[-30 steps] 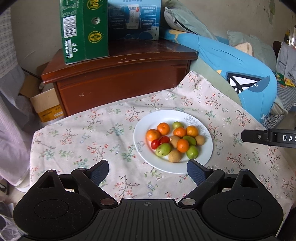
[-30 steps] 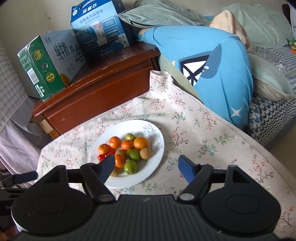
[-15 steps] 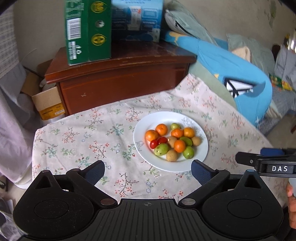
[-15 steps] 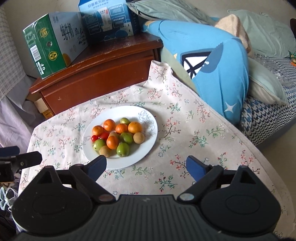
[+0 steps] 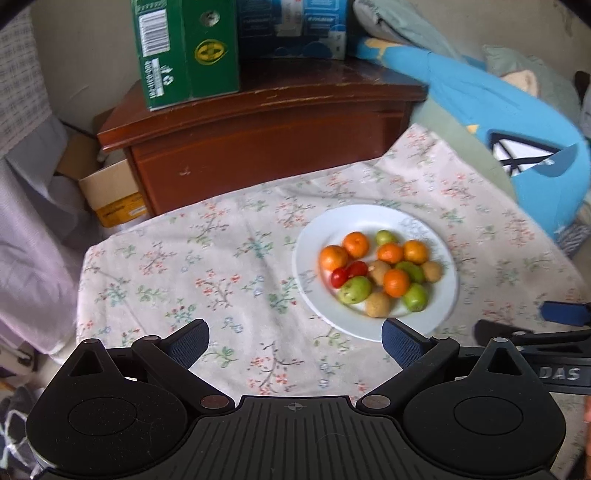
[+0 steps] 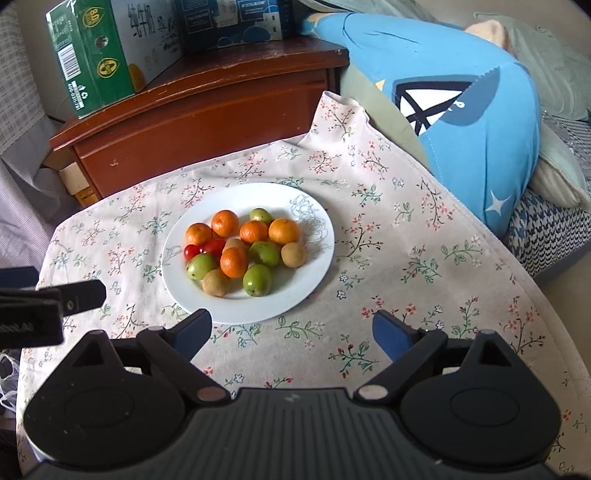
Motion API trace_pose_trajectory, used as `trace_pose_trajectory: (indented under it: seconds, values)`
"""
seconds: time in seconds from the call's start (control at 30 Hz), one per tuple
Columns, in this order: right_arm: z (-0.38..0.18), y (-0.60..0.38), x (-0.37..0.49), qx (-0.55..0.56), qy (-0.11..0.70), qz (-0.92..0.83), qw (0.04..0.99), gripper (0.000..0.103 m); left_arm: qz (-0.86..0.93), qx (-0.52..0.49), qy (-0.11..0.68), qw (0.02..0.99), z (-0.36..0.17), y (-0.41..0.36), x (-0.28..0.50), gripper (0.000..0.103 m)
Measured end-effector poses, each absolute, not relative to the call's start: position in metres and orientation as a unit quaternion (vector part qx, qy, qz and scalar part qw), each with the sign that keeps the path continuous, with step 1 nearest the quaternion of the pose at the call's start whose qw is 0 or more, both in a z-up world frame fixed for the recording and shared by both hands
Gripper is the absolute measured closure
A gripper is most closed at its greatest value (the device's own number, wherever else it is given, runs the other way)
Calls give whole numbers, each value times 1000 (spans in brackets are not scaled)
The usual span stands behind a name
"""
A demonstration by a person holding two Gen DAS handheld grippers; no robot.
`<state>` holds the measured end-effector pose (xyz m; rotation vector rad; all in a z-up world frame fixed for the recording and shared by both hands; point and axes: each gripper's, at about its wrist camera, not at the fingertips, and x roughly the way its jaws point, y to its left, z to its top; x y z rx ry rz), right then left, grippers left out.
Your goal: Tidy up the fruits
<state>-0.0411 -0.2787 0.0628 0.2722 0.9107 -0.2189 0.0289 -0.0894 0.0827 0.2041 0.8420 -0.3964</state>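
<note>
Meanwhile, both tools hover spread and empty over a floral-clothed desk that carries one plate of fruit.

Largest is the desk (image 6: 406, 229), draped in a flowered cloth, with a brown wooden cabinet (image 6: 207, 110) behind it and a big blue plush cushion (image 6: 472, 122) at its right. A green carton (image 6: 92, 62) and a blue box (image 6: 236, 22) stand on the cabinet. The white plate (image 6: 306, 266) lies near the desk's middle, holding the fruits (image 6: 240, 251): orange citrus, green ones, brownish ones and small red tomatoes, heaped touching one another. The left tool (image 5: 293, 341) hangs released just short of the plate's near rim, nothing between its fingers. The right tool (image 6: 291, 332) is likewise released, its jaws having just been opening, empty, above bare cloth beside the plate.
</note>
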Motion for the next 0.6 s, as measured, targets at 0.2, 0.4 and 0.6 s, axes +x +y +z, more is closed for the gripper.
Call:
trace_pose_trajectory:
  seconds: [0.2, 0.4, 0.6]
  values:
    - [58, -276, -32, 138, 439, -118, 880, 8, -168, 97, 404, 894, 70, -98, 33, 2]
    - [49, -274, -24, 147, 443, -148, 872, 8, -154, 99, 409, 894, 65, -99, 39, 2]
    - [41, -268, -17, 145, 447, -159, 868, 8, -147, 89, 417, 892, 61, -97, 44, 2]
